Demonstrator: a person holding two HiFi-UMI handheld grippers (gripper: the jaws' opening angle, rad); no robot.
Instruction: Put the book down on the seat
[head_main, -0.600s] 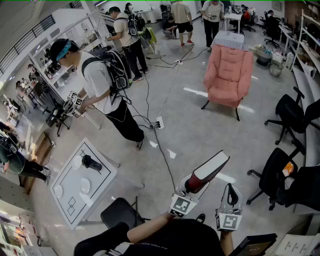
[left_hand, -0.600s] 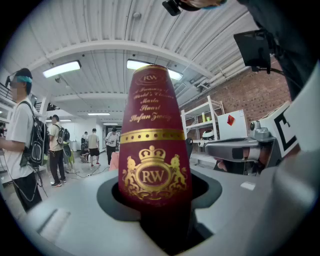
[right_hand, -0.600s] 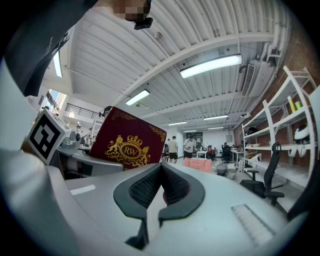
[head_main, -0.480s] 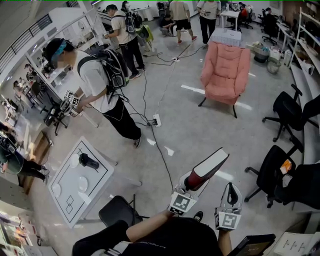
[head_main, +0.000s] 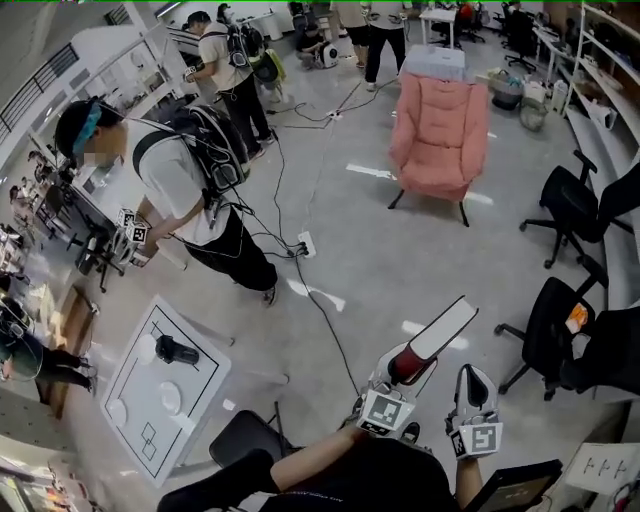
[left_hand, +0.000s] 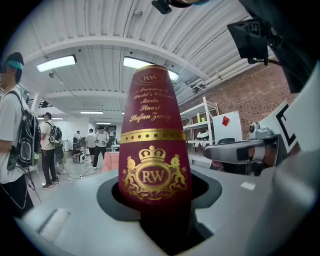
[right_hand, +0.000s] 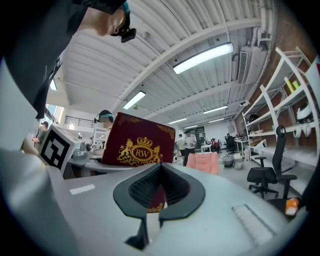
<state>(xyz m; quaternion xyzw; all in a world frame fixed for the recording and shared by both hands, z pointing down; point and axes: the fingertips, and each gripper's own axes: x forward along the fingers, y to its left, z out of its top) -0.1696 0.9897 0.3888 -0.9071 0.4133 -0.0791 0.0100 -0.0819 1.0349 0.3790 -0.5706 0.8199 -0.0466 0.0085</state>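
Well short of the pink armchair (head_main: 441, 110), left gripper (head_main: 402, 366) clamps the maroon book (head_main: 435, 335) at its lower end, right gripper (head_main: 474, 384) closed and empty; advise carrying it to the seat cushion (head_main: 430, 176) before releasing.

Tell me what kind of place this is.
Probably a large indoor lab or workshop: people wearing backpacks stand about, a power strip with cables lies on the bare floor, and office chairs stand beside shelving.
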